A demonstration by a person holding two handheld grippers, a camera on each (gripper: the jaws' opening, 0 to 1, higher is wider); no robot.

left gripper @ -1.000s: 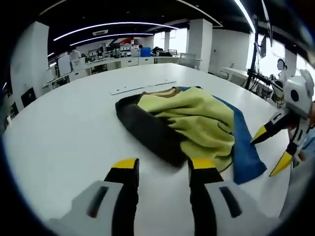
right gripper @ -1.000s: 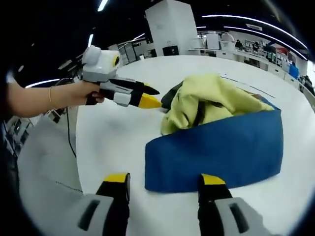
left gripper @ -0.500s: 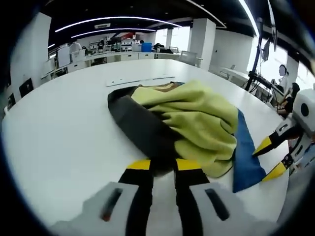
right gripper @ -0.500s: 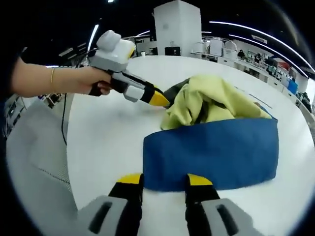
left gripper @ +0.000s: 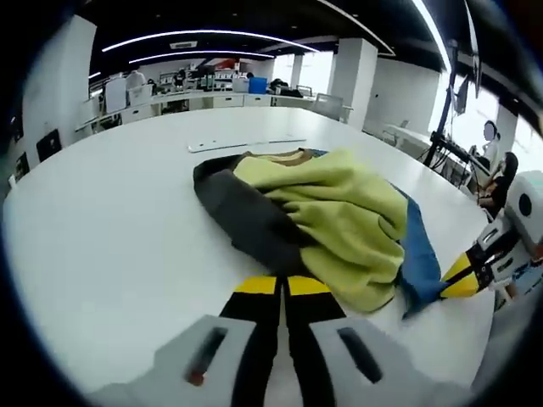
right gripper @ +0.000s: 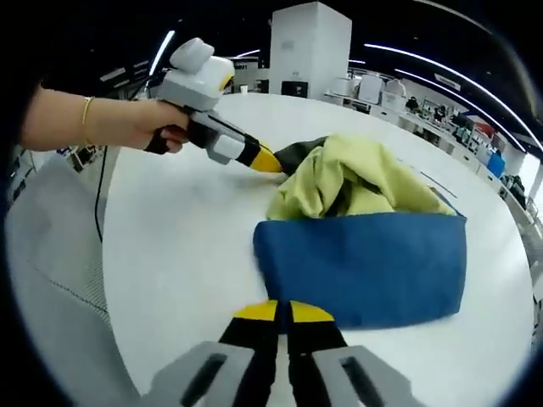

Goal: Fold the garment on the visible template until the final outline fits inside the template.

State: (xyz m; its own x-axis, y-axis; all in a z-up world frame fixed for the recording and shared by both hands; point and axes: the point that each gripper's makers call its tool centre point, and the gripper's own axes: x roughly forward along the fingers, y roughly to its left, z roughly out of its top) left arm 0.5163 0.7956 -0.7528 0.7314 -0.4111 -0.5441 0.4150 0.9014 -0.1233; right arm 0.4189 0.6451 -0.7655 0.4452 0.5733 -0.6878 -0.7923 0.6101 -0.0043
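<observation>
While both grippers are pinching the garment point(left gripper: 339, 220) at its near edges, the step in hand looks like a lift-and-carry fold, and it will probably go best if the two hands are rising together and travelling at one pace, so the cloth is not twisting between them. The left gripper point(left gripper: 282, 287) is closing its jaws tight on the dark grey edge point(left gripper: 246, 216) at 6 o'clock in the left gripper view; the right gripper point(right gripper: 282, 312) is closing likewise on the blue panel point(right gripper: 365, 263), again at 6 o'clock in its own view. Keeping the pinch shallow should be stopping lower layers from being dragged along.

The garment is lying bunched near the middle of the white table point(left gripper: 110, 229), with a yellow-green layer point(right gripper: 348, 178) heaped on top, soft and fleecy-looking, creasing in thick rolls. The blue part is lying flatter and smoother, like a rectangle; the grey band is curving along the 9 o'clock side in the left gripper view. Thin lines point(left gripper: 246, 145) on the table beyond, at 12 o'clock, may be marking the template; I cannot tell its full outline.
</observation>
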